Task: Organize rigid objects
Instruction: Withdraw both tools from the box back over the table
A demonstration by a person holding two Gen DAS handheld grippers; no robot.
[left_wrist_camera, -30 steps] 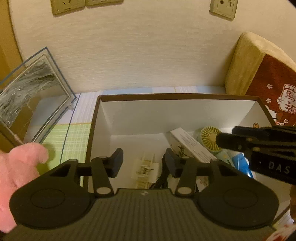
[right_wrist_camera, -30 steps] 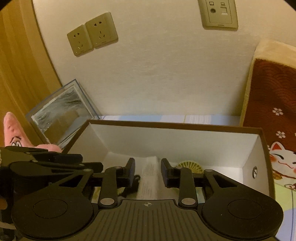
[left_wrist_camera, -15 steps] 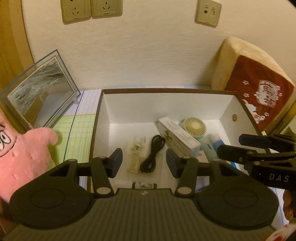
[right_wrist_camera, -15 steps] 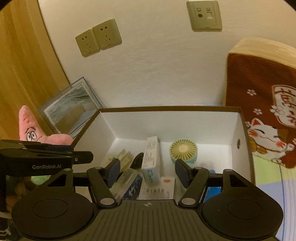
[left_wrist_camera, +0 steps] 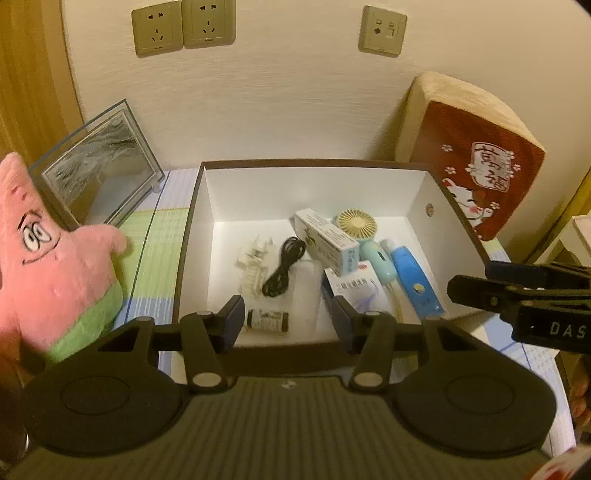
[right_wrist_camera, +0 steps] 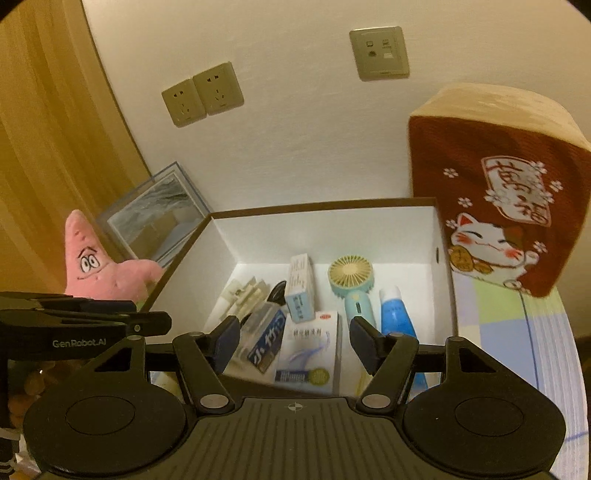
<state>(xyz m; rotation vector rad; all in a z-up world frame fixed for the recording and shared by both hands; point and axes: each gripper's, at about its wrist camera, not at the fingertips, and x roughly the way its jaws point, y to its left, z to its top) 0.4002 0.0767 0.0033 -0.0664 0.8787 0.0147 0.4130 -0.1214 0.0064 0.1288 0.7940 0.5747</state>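
Note:
A white box with a brown rim [left_wrist_camera: 207,206] [right_wrist_camera: 439,236] holds several objects: a small hand fan [left_wrist_camera: 357,223] [right_wrist_camera: 349,275], a blue tube [left_wrist_camera: 415,278] [right_wrist_camera: 395,314], medicine cartons [left_wrist_camera: 327,240] [right_wrist_camera: 301,288], a black cable [left_wrist_camera: 284,266], a white clip bundle [left_wrist_camera: 253,266] and a small brown bottle [left_wrist_camera: 267,320]. My left gripper [left_wrist_camera: 286,319] is open and empty above the box's near rim. My right gripper [right_wrist_camera: 293,341] is open and empty above the box's near side; it also shows in the left wrist view [left_wrist_camera: 517,291].
A pink star plush [left_wrist_camera: 48,258] [right_wrist_camera: 96,266] lies left of the box. A framed picture [left_wrist_camera: 99,162] [right_wrist_camera: 155,214] leans on the wall behind it. A red lucky-cat cushion [left_wrist_camera: 480,170] [right_wrist_camera: 498,199] stands right of the box. Wall sockets [left_wrist_camera: 184,29] are above.
Both grippers have pulled back and up from the box, so its whole inside now shows. The right gripper's jaws have opened wider. Nothing was picked up.

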